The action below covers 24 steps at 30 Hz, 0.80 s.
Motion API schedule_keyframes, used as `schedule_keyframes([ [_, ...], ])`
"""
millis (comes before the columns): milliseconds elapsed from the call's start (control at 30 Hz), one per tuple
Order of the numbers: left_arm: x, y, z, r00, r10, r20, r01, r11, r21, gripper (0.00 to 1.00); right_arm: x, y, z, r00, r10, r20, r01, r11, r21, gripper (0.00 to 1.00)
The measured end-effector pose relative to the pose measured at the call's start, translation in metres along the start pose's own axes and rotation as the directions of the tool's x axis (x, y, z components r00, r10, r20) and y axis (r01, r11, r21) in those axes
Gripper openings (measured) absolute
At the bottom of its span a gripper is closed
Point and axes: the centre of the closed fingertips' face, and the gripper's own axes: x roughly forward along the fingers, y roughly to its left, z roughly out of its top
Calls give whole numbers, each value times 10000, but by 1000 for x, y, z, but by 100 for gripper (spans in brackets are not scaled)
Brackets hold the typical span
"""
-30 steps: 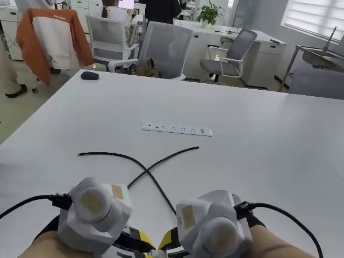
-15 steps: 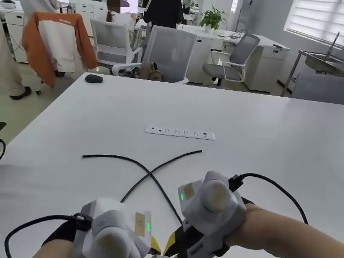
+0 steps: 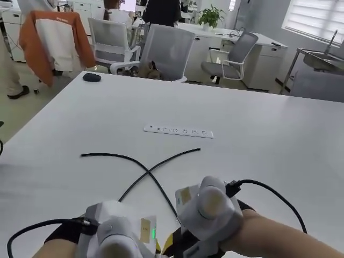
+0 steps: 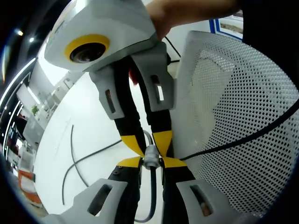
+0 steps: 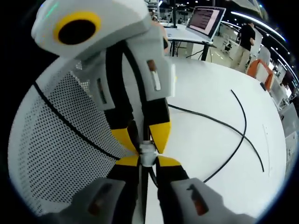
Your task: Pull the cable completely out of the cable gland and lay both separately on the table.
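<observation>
Together, left hand-held gripper (image 4: 151,162) and right hand-held gripper (image 5: 147,161) clamp one small silvery metal cable gland (image 4: 150,158) on thin dark cable (image 4: 153,196).

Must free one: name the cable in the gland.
The cable leaving the gland pinched by left gripper and right gripper; the other two lie crossed, ungripped.

Jaws half hide the cable gland (image 4: 150,158) — its cable (image 4: 153,191) vanishes behind them.
</observation>
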Motion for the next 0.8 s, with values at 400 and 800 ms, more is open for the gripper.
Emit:
schedule_keyframes([
  [400,-5,8,-3,9942,-474,962,742,9516,-2983,17,-2,-8,3,9919,-1258,-189,1235,9880,-923,12],
  [800,-4,11,-11,9997,35,259,20,9776,-2106,18,-5,-30,-10,9488,-3136,370,3129,9495,238,21],
])
